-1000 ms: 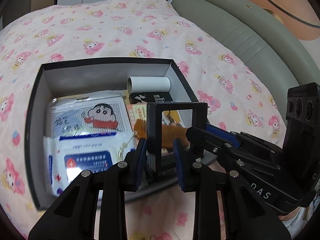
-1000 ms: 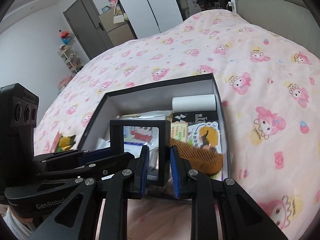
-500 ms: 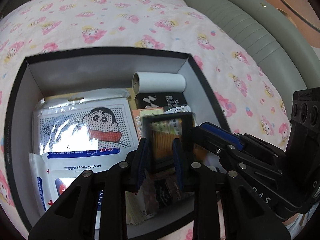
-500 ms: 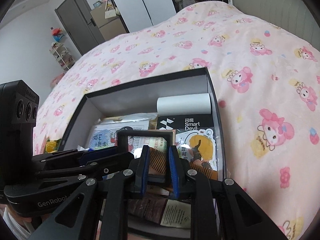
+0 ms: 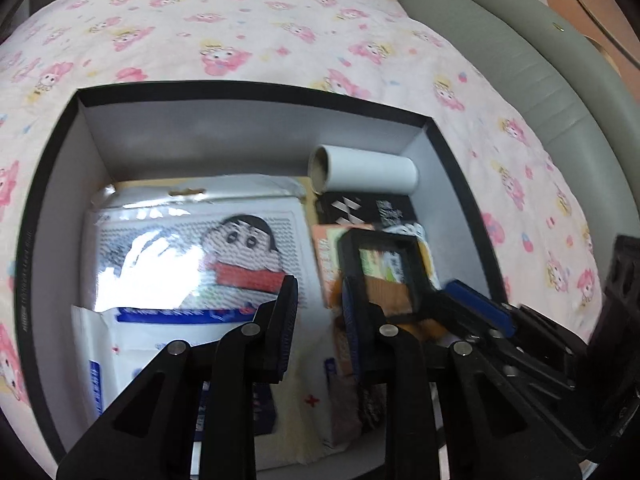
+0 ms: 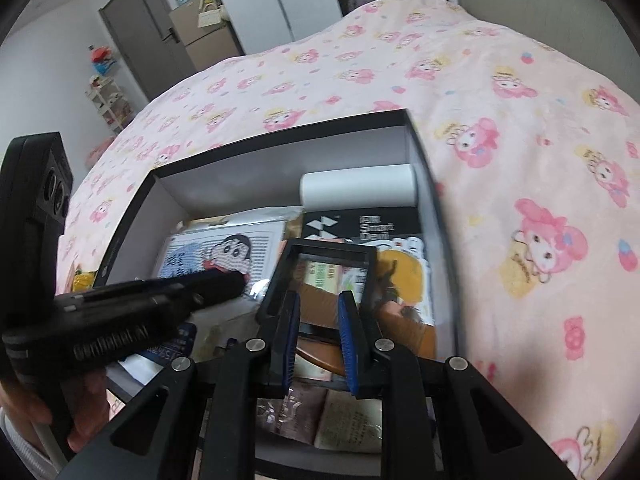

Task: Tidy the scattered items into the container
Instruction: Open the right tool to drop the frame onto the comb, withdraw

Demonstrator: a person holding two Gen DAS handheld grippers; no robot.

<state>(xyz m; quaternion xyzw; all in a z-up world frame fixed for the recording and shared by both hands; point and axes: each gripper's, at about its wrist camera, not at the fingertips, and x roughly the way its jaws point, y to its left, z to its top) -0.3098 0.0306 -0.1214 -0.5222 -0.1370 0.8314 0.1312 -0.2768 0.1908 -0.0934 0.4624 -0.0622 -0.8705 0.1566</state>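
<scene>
Frame (image 5: pixel 380 239) lies in the right half of the box (image 5: pixel 240 89), before the white roll (image 5: pixel 368 168), your left tool (image 5: pixel 320 308) narrowly parted on nothing; from the right wrist, your right tool (image 6: pixel 316 320) pinches the frame's near edge.

The left gripper (image 5: pixel 318 312) hangs over the black box (image 5: pixel 256 92) on the bed (image 5: pixel 280 32), its jaws narrowly apart with nothing between them. Right of it, the right gripper (image 5: pixel 452 300) grips a black frame (image 5: pixel 380 258) above the comb (image 5: pixel 384 296)
</scene>
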